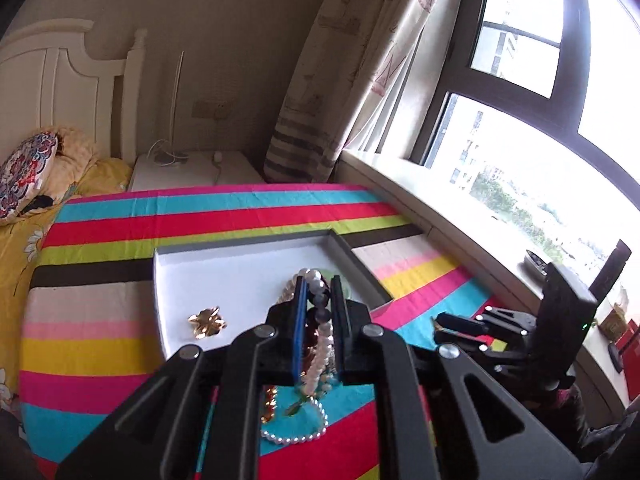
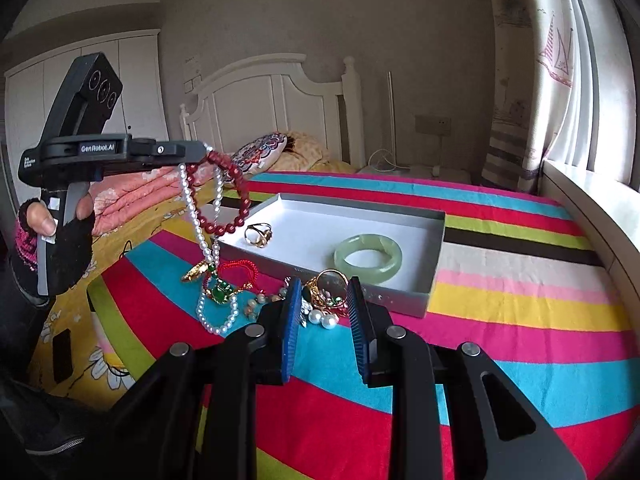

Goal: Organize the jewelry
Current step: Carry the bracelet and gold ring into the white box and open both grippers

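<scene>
Left gripper (image 2: 206, 152) jaws pinch glossy red bead bracelet (image 2: 232, 200), pearl strand (image 2: 196, 216).

Bedroom: beige walls, white headboard (image 2: 276, 96) at the back, white wardrobe (image 2: 80, 92) on the left. Bed (image 1: 100, 168) had yellow floral bedding and a patterned pillow (image 1: 24, 176). White nightstand (image 1: 192, 172) sat by a printed curtain (image 1: 340, 80). Dark-framed window (image 1: 520, 100) was blown out with daylight above a pale sill (image 1: 440, 216).
</scene>
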{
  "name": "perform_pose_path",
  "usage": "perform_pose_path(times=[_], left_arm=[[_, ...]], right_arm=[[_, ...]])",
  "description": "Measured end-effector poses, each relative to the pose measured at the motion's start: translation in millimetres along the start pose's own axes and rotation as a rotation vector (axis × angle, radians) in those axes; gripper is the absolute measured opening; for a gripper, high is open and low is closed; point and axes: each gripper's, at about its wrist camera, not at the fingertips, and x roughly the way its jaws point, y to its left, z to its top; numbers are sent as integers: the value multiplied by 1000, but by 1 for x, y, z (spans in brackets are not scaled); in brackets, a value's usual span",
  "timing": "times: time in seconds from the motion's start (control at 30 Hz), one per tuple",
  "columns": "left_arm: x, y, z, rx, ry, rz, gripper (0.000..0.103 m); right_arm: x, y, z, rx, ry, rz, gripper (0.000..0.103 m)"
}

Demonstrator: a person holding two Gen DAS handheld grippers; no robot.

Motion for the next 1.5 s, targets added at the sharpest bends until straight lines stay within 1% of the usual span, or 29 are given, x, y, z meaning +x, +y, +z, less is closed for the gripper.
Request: perform_pose_path(times=[0.1,0.17,0.2,0.27,0.3,0.4,0.43,0.47,0.5,0.53,0.57,0.6,0.63,0.7,0.77,0.8,0.87,0.93,0.97,1.03,1.07,1.1,1.13,1.17,1.2,1.27,1.4,1.5], left_arm=[[-8,-5,8,-5,-33,-43,11],[-15,4,10,-76,-83,-111,11],[-12,7,10,-92,-83,-103,11],[5,5,3,-27,-26,7,11],[17,7,-4,-7,17,52,11],[39,26,-25,-15,95,141,11],[41,35,-32,-36,111,139,11],[44,42,-39,-66,126,121,11],[43,47,-47,-95,136,93,12],[41,47,-53,-107,143,68,15],[38,44,-59,-108,148,44,29],[34,38,-66,-97,151,18,43],[33,30,-72,-73,161,8,45],[38,11,-84,11,216,13,45],[46,-6,-95,99,257,47,45],[50,-13,-99,124,275,47,45],[56,-26,-106,149,291,-9,45],[61,-42,-112,184,298,-30,45],[65,-50,-116,217,309,-18,45],[82,-63,-128,296,362,56,44],[93,-65,-133,324,388,106,43],[99,-65,-136,333,377,131,40],[101,-62,-134,305,366,124,37],[103,-57,-131,280,359,128,9],[102,-51,-126,243,351,116,11],[95,-39,-115,159,313,26,11],[67,-17,-79,53,222,-52,11],[47,-5,-48,0,160,-93,11]], right_arm=[[0,7,8,-19,-13,6,26],[1,9,10,-14,-16,10,26],[2,9,9,-12,-14,10,26],[3,10,7,-12,-4,9,26],[4,10,6,-9,-1,7,26],[3,8,2,1,7,6,26],[2,7,1,3,9,3,26],[2,6,0,7,10,-2,26],[1,4,-2,13,14,-3,26],[1,2,-3,17,19,-3,26],[1,1,-4,20,22,-4,26],[2,1,-6,23,25,-5,26],[3,0,-8,26,29,-1,26],[6,1,-12,33,37,6,26],[9,3,-14,38,45,15,26],[11,4,-15,40,47,19,26],[12,7,-15,37,51,24,26],[12,9,-16,32,54,25,26],[12,9,-16,33,55,24,26],[11,7,-17,39,56,21,26],[11,6,-17,43,57,21,26],[11,6,-17,46,58,20,26],[11,5,-18,47,58,20,26],[11,5,-18,48,58,19,26],[10,5,-18,48,58,19,26],[9,5,-17,46,55,18,26],[7,4,-9,38,38,17,26],[8,7,5,21,16,22,26]])
